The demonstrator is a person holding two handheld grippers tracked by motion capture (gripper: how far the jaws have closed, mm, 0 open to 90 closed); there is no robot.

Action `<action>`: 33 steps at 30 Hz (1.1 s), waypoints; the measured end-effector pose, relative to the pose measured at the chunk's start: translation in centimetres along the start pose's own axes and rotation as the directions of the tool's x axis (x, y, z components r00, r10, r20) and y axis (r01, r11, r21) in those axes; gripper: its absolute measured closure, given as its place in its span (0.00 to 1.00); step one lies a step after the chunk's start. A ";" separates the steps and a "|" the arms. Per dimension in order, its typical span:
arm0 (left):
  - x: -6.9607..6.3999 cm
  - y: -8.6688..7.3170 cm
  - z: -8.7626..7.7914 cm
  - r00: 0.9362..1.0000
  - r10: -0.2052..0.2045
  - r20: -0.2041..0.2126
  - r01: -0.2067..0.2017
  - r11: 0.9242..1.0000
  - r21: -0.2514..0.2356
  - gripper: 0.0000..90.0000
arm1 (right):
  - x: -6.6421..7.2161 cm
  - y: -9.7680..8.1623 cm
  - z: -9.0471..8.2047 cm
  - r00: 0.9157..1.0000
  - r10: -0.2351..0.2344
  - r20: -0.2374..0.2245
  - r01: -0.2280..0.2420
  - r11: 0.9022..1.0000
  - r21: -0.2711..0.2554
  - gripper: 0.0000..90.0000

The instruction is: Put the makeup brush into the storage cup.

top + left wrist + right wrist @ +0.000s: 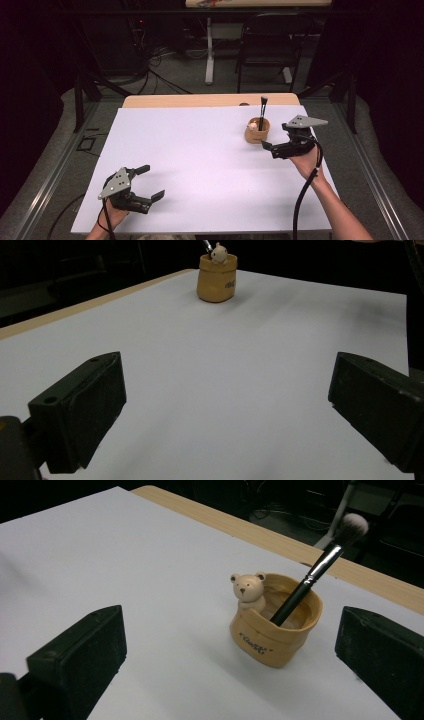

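A small tan cup with a little bear figure on its rim stands at the far right of the white sheet. A black-handled makeup brush leans inside it, bristles up. My right gripper hovers just right of the cup, jaws wide open, nothing between them; its own view shows the cup and brush a little ahead of the gripper. My left gripper rests open and empty near the front left, and from there the cup looks far off.
The sheet covers a wooden table whose bare edge runs along the far side. Behind it stand a black folding chair and a white table leg, with cables on the floor. A black cable trails from the right gripper.
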State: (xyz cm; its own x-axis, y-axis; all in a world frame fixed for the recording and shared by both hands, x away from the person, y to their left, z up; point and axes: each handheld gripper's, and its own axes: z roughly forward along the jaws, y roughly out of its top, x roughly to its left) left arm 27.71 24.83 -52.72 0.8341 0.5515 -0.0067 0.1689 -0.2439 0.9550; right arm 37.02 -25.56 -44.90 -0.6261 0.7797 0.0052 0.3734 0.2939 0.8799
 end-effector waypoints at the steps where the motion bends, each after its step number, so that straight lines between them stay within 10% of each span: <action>1: 0.0 0.0 0.0 1.000 -0.002 0.000 0.002 1.000 -0.001 0.02 | 0.2 -0.1 -0.1 1.000 0.001 -0.006 -0.001 1.000 -0.005 0.00; 33: 0.0 0.0 0.2 1.000 -0.004 0.017 0.004 1.000 0.014 0.02 | 5.2 -5.3 -2.8 0.993 -0.038 -0.116 0.042 0.998 0.036 0.00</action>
State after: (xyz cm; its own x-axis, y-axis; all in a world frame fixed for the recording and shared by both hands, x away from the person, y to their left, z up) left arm 27.80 24.64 -52.81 0.8422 0.5389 -0.0157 0.1793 -0.2525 0.9508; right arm 29.87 -24.67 -48.23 -0.7150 0.6986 0.0268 0.3706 0.3463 0.8618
